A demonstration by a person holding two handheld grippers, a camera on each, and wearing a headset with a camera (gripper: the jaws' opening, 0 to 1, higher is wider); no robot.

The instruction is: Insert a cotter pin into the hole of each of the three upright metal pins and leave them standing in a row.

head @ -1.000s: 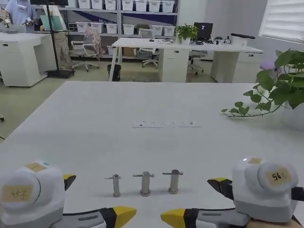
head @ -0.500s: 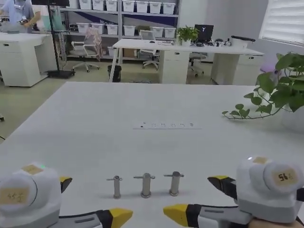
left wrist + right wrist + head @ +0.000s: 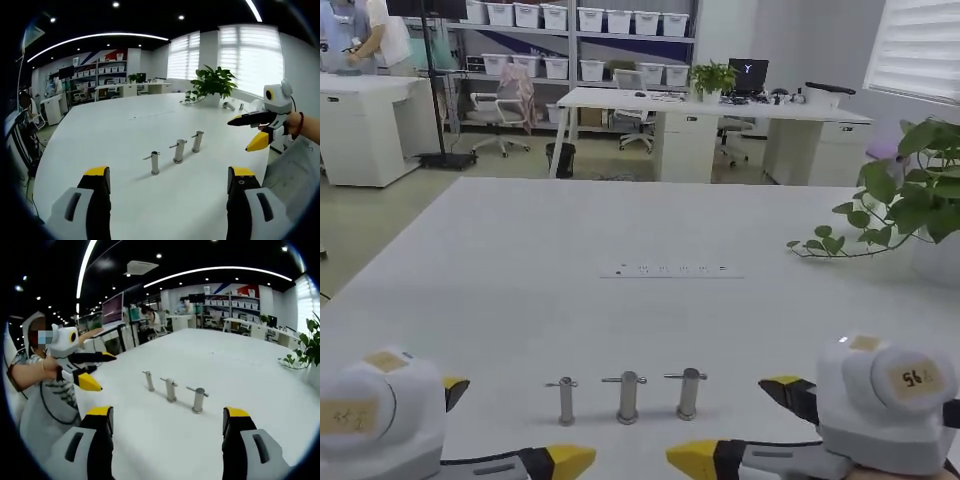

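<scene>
Three upright metal pins (image 3: pixel 628 397) are standing in a straight row on the white worktable (image 3: pixel 640 220), close to the person's side, evenly spaced & not touching one another. A cotter pin (image 3: pixel 612 379) is sitting crosswise near the top of each, sticking out to one side just under the head; in the head view all three are pointing the same way, toward the L. The L gripper (image 3: pixel 515 425) is hovering at the lower L of the head view, off to the side of the row & apart from it, jaws spread wide w/ nothing btw them. The R gripper (image 3: pixel 728 420) is hovering opposite at the lower R, likewise released, jaws wide & empty, near the row's end but not touching it. In the L gripper view the row is lying ahead btw that gripper's own jaws, w/ the R gripper showing at the far side, its jaws gaping. In the R gripper view the same row is running diagonally ahead, and the L gripper is showing beyond it, also gaping. Farther back on the table a flush socket strip (image 3: pixel 670 269) is lying mid-surface, and a potted vine (image 3: pixel 895 195) is trailing leaves over the R edge. Office desks (image 3: pixel 710 110) & shelves of white bins (image 3: pixel 580 15) are standing in the bkgd.
</scene>
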